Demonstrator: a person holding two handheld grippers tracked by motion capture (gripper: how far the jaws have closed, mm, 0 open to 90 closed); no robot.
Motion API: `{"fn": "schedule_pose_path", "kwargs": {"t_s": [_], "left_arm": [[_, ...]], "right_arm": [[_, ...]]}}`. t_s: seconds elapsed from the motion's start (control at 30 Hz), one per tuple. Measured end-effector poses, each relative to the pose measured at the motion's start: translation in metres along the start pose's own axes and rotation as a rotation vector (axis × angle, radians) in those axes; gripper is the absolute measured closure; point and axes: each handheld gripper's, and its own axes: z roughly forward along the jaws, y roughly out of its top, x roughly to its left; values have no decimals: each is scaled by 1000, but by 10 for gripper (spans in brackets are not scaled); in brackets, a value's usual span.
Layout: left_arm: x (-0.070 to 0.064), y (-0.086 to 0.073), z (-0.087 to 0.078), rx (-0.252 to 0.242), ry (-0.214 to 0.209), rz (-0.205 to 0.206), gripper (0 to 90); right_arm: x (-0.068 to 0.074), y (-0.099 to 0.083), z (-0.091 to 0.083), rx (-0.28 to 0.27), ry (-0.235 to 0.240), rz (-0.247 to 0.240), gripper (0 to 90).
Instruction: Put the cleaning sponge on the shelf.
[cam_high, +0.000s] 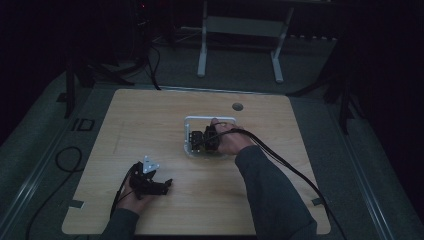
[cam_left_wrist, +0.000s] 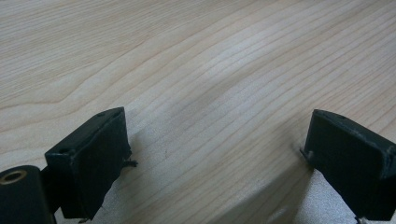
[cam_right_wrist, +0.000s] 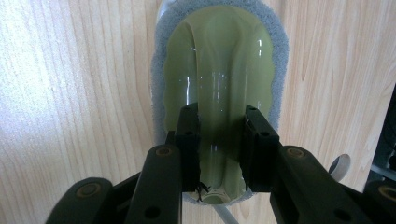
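Note:
An olive-green scrubber (cam_right_wrist: 219, 56) with a grey pad (cam_right_wrist: 281, 46) around its edge lies flat on the wooden table. My right gripper (cam_right_wrist: 220, 116) is shut on the raised green handle strip along its top, one jaw on each side. From above, the right gripper (cam_high: 202, 140) sits inside a white-rimmed frame (cam_high: 210, 118) at the table's middle; the scrubber itself is hidden there by gripper and hand. My left gripper (cam_high: 167, 184) rests low near the front left of the table. Its jaws stand wide apart over bare wood, so the left gripper (cam_left_wrist: 217, 135) is open and holds nothing.
The wooden table (cam_high: 150, 125) has a round cable hole (cam_high: 237, 106) near its far edge. Black cables (cam_high: 285, 162) trail from the right gripper over the front right edge. A white table frame (cam_high: 240, 30) stands on the floor beyond. The room is dark.

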Motion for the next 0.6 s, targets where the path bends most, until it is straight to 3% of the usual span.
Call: {"fn": "schedule_pose_path", "kwargs": {"t_s": [0.6], "left_arm": [[0, 0, 0, 0, -1, 1, 66]], "right_arm": [[-1, 3, 8, 7, -40, 9, 715]]}}
